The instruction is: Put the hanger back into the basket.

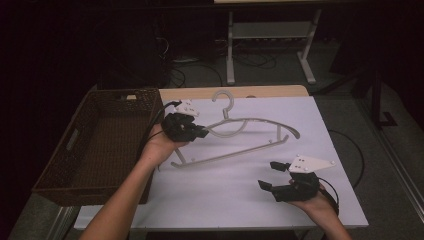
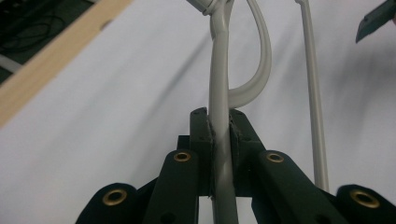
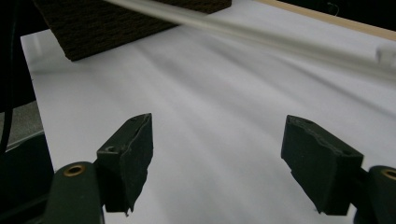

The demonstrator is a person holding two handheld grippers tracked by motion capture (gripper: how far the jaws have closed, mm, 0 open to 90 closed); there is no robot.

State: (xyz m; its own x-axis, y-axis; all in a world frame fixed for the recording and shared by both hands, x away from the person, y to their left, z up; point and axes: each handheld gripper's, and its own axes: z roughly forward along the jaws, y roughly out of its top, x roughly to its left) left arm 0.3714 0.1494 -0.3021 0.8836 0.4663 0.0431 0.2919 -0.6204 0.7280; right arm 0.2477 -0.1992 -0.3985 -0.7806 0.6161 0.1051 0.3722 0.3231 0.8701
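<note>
The left claw (image 1: 199, 131) pinches the pale hanger (image 1: 250, 134) by its arm above the white worktop (image 1: 225, 200), probably to carry it, while the right claw (image 1: 270, 175) waits spread beside it.

Place: a lab or test room, as far as I can judge; nothing homely around me.
Worktop: my worktop (image 1: 280, 190) is a small wooden-edged table covered with a plain white sheet, set up as a stage, not as furniture.
Floor behind: bare grey floor, with loose black cables (image 1: 200, 67) trailing over it.
Furniture behind: a white metal frame (image 1: 270, 37) on splayed feet, like the base of a bench or desk, stands past my worktop.
Lighting: the surroundings are dark; just my worktop is lit.
Gear: each tool I hold, left (image 1: 192, 129) and right (image 1: 275, 180), carries a camera and a trailing cable.
</note>
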